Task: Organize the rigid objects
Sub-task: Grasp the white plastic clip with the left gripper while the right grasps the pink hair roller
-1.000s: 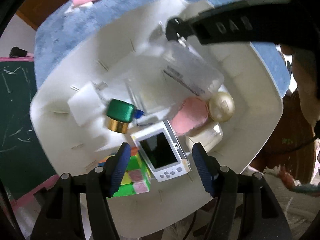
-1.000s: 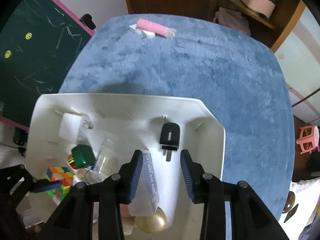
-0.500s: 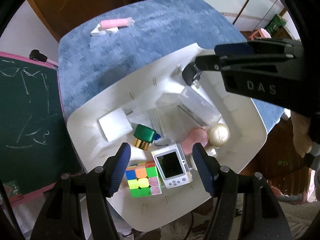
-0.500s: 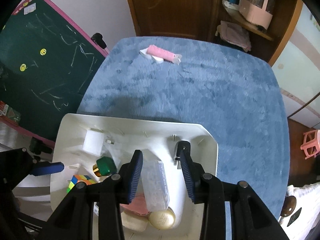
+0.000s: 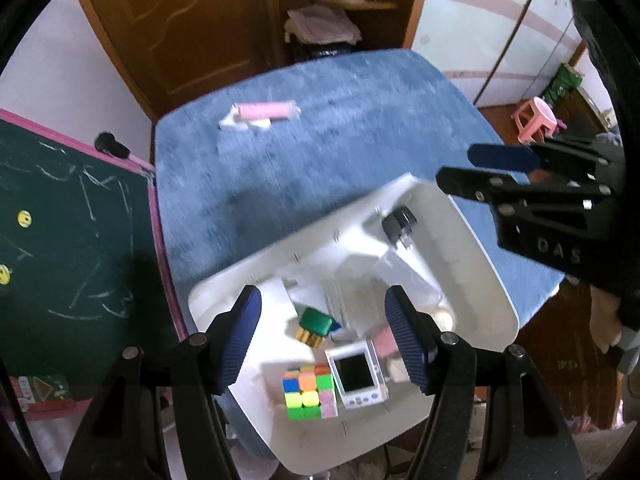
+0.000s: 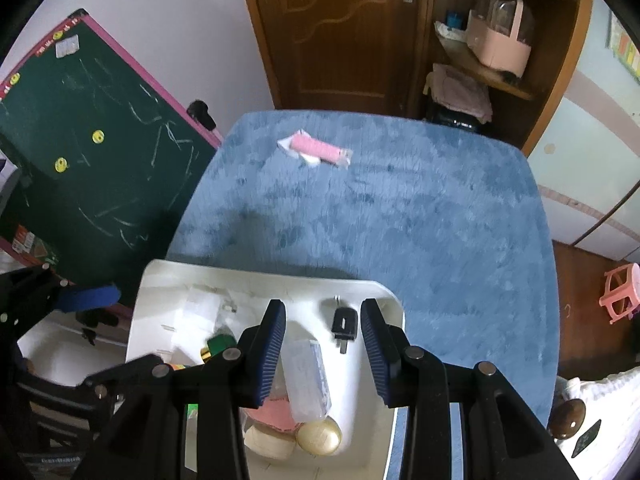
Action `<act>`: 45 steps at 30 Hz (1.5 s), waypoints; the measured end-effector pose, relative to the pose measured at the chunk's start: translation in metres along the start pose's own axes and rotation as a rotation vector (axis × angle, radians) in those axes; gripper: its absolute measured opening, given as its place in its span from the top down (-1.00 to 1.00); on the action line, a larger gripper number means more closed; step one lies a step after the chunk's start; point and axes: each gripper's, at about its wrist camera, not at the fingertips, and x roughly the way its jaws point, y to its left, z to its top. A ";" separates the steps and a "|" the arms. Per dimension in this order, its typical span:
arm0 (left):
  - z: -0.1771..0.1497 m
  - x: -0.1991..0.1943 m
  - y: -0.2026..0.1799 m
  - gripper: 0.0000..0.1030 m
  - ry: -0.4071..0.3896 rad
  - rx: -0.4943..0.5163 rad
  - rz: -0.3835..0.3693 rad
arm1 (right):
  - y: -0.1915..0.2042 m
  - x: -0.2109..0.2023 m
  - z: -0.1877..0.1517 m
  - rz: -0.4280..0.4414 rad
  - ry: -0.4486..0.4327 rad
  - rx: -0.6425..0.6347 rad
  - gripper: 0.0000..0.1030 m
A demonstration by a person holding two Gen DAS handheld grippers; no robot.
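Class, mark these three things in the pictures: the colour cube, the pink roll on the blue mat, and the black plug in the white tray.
colour cube (image 5: pixel 307 392), left wrist view, middle of its top face.
pink roll (image 6: pixel 316 149), right wrist view, middle of its body.
black plug (image 6: pixel 344 321), right wrist view, centre of its housing.

Brown wooden door, green chalkboard, pink stool.

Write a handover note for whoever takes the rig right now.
Left tool: open, empty, above the white plastic bin.
Right tool: open, empty, above the same bin.
In the bin: multicoloured puzzle cube, white handheld screen device, green-capped gold bottle, clear plastic box, black plug adapter, gold egg-shaped item.
Left: pink wrapped roll with white pieces, lying on the blue fuzzy tabletop, far side.
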 end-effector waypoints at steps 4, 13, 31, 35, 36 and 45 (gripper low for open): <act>0.018 -0.015 0.002 -0.32 -0.050 0.004 0.034 | -0.002 -0.015 0.010 -0.010 -0.028 -0.020 0.23; 0.074 -0.056 0.011 -0.36 -0.189 -0.025 0.108 | -0.019 -0.064 0.053 -0.050 -0.140 -0.066 0.23; 0.221 -0.027 0.114 -0.46 -0.265 -0.339 0.242 | -0.035 -0.039 0.200 -0.065 -0.157 -0.236 -0.08; 0.247 0.035 0.142 -0.46 -0.179 -0.408 0.243 | -0.032 0.031 0.223 -0.071 -0.069 -0.290 -0.08; 0.251 0.052 0.150 -0.46 -0.156 -0.430 0.229 | -0.031 0.053 0.227 -0.057 -0.044 -0.304 -0.08; 0.262 0.176 0.194 -0.46 0.038 -0.554 0.166 | -0.012 0.200 0.218 0.024 0.127 -0.489 -0.08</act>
